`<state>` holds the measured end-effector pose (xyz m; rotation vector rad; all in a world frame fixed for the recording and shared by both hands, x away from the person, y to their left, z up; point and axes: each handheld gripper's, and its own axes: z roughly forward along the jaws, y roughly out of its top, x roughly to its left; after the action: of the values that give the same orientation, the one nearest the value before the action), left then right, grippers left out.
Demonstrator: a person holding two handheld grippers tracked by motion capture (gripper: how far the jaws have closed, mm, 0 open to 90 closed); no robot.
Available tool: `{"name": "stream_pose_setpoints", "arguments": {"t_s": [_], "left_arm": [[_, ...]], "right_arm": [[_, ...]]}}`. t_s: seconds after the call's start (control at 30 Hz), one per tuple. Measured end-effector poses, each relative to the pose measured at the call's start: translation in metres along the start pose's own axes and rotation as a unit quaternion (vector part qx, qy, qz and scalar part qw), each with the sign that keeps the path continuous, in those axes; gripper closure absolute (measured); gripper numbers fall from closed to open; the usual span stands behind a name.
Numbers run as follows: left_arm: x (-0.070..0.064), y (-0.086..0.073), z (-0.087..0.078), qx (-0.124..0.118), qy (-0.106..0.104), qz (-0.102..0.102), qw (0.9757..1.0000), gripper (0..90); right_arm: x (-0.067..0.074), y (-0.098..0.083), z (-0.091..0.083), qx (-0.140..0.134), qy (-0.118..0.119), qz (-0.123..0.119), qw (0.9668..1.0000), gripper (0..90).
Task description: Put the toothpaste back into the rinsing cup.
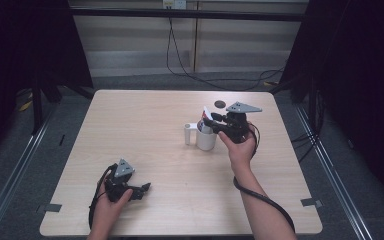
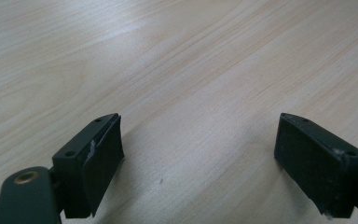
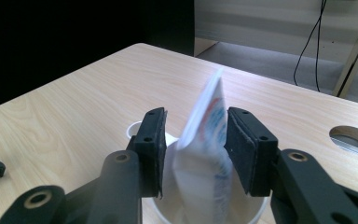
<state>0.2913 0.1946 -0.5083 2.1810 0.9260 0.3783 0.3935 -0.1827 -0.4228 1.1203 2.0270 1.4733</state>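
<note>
A: Where is the tube?

B: The white tube (image 3: 205, 140) stands upright in the white cup (image 1: 206, 139), right of centre on the worktop (image 1: 145, 125). A smaller white cup (image 1: 189, 133) sits just beside it.

A: And the right claw (image 3: 195, 140)?

B: It is over the cup, its jaws on either side of the tube; the right pad touches it, and the left shows a thin gap.

A: The left claw (image 2: 198, 154)?

B: Released, jaws wide apart, low over bare worktop near the front left.

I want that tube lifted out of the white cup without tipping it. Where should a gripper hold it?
Grip the tube on its flat upper end, coming from above: that end stands clear of the white cup, and its broad faces suit the pads.
</note>
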Motion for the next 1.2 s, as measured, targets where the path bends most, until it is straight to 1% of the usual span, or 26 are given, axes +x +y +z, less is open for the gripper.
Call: {"name": "stream_pose_setpoints", "arguments": {"t_s": [0.2, 0.27, 0.33, 0.53, 0.63, 0.83, 0.93, 1.13, 1.2], "left_arm": [[0.000, 0.000, 0.000, -0.001, 0.000, 0.000, 1.0000, 15.0], [0.000, 0.000, 0.000, 0.000, 0.000, 0.000, 1.0000, 15.0], [0.000, 0.000, 0.000, 0.000, 0.000, 0.000, 1.0000, 15.0], [0.000, 0.000, 0.000, -0.001, -0.001, 0.000, 1.0000, 15.0], [0.000, 0.000, 0.000, 0.000, 0.000, 0.000, 1.0000, 15.1], [0.000, 0.000, 0.000, -0.001, 0.000, 0.000, 1.0000, 15.0], [0.000, 0.000, 0.000, -0.001, 0.000, 0.000, 1.0000, 15.0], [0.000, 0.000, 0.000, 0.000, 0.000, 0.000, 1.0000, 15.0], [0.000, 0.000, 0.000, 0.000, 0.000, 0.000, 1.0000, 15.0]], "right_arm": [[-0.003, -0.001, -0.004, 0.004, -0.002, -0.001, 1.0000, 52.9], [-0.003, -0.001, -0.006, 0.008, -0.003, -0.002, 1.0000, 50.0], [-0.004, -0.001, -0.007, 0.012, 0.002, 0.000, 0.9999, 47.7], [-0.003, -0.001, -0.010, 0.031, 0.006, -0.013, 0.9994, 40.3], [-0.004, -0.002, -0.011, 0.035, 0.008, -0.006, 0.9993, 34.8], [-0.003, -0.003, -0.015, 0.045, 0.008, -0.012, 0.9989, 31.3], [-0.003, -0.003, -0.016, 0.050, 0.015, -0.009, 0.9986, 27.9], [-0.003, -0.004, -0.019, 0.054, 0.019, -0.013, 0.9983, 24.8], [-0.003, -0.006, -0.020, 0.056, 0.025, -0.011, 0.9981, 23.8]]}}
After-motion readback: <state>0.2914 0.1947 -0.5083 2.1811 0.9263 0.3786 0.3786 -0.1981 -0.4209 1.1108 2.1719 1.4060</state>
